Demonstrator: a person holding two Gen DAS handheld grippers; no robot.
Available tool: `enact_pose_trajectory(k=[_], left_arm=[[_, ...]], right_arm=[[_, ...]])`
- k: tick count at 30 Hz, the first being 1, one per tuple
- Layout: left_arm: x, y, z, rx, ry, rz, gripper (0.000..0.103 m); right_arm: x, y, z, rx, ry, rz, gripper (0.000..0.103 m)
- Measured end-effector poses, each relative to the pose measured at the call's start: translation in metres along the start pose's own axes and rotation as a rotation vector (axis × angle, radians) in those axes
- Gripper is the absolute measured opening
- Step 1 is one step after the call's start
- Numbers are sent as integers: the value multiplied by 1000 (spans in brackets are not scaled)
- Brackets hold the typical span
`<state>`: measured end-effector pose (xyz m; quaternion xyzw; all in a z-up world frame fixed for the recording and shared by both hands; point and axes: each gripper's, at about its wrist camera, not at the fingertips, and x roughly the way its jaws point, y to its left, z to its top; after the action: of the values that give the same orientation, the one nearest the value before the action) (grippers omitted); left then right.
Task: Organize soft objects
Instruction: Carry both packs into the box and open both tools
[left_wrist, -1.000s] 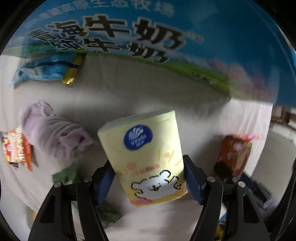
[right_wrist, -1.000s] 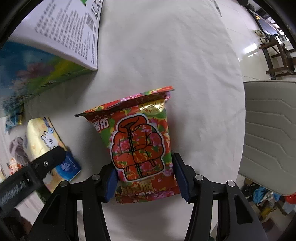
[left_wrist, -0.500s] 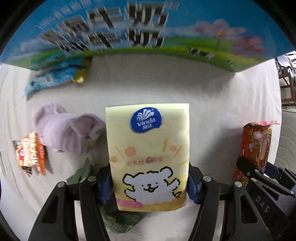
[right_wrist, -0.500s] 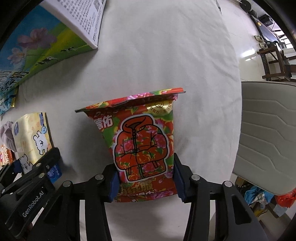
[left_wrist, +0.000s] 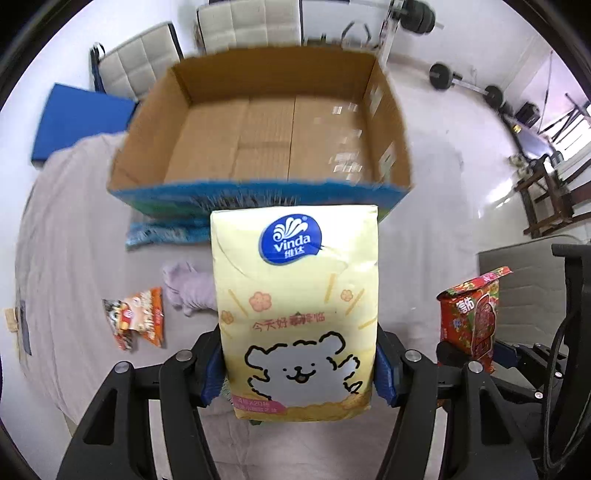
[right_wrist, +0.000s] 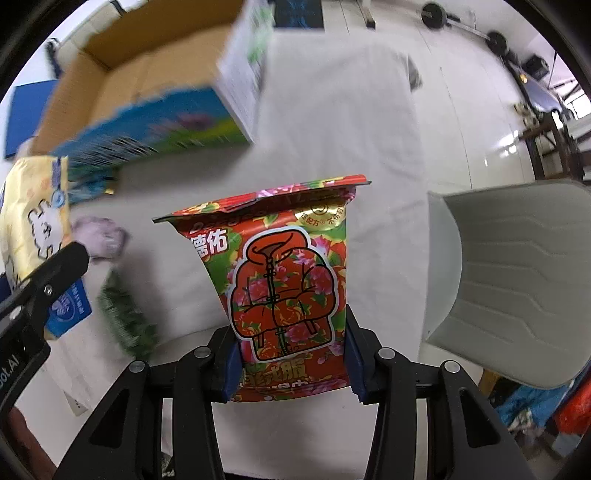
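Left wrist view: the left gripper is clamped on the one tissue pack, with the single empty cardboard box beyond its jaws; a soft pack could sag and slip. Right wrist view: the right gripper squeezes the one red floral packet, box to the upper left; over-pinching might burst it.

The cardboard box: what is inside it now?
The cardboard box shows only its bare brown floor and walls in the left wrist view; nothing lies inside. The strip of floor just behind its near wall is hidden by that wall.
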<state>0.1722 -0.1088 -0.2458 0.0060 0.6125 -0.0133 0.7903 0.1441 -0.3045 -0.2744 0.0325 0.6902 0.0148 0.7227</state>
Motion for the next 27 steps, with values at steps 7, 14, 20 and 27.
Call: enact_pose_trajectory(k=[7, 14, 20, 27], left_arm=[[-55, -9, 20, 12, -91, -39, 61], [-79, 14, 78, 54, -141, -76, 61], [-59, 41, 142, 55, -123, -93, 61], [9, 69, 203, 4, 16, -166, 61]], right_arm=[[-80, 13, 6, -30, -121, 63, 48], [-129, 35, 42, -24, -212, 107, 48], [-118, 63, 105, 2, -227, 99, 48], [-63, 99, 184, 23, -175, 85, 48]])
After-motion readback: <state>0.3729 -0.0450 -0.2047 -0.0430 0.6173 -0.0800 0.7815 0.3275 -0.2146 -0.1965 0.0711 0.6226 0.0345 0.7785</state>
